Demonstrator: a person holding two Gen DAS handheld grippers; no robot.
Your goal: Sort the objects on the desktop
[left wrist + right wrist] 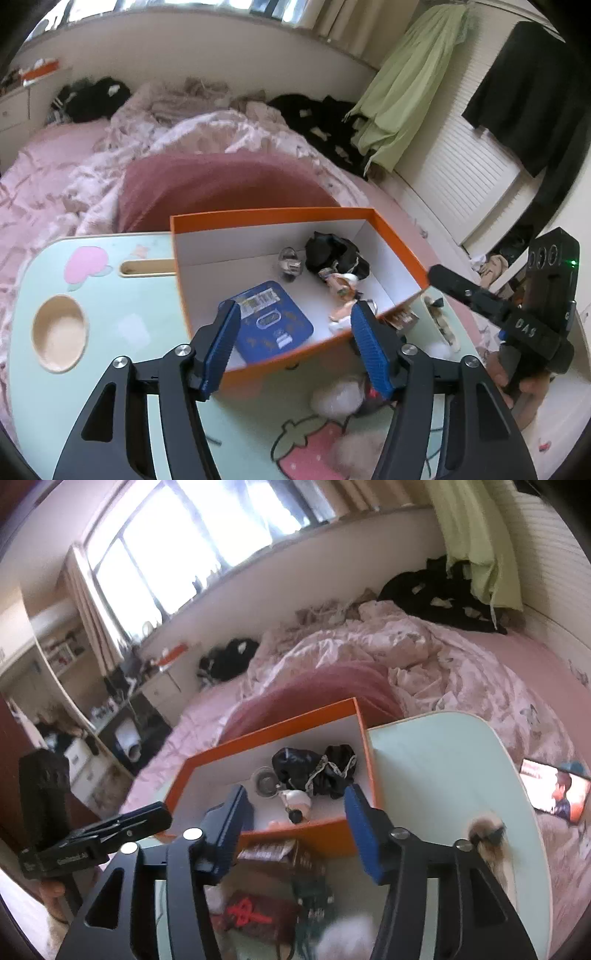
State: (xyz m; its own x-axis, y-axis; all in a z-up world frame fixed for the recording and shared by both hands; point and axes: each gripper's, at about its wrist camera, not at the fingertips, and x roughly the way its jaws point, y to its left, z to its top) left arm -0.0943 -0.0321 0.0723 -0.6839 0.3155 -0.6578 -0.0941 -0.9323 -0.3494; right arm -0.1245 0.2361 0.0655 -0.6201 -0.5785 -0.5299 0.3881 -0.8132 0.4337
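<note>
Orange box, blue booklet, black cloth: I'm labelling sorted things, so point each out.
orange box [288,360], left wrist view, near outer wall.
blue booklet [271,325], left wrist view, middle of its cover.
black cloth [295,766], right wrist view, the shiny bunched part.

I see an orange box with white inner walls. In it lies a blue card with a white barcode label, and a black cloth with pale lace trim. The small table is pale mint green, printed with a pink heart and a pink strawberry with a green leaf. Both my grippers are black with blue finger pads. The bed cover is light pink with a faint pattern. A light green garment hangs beside a black one.
</note>
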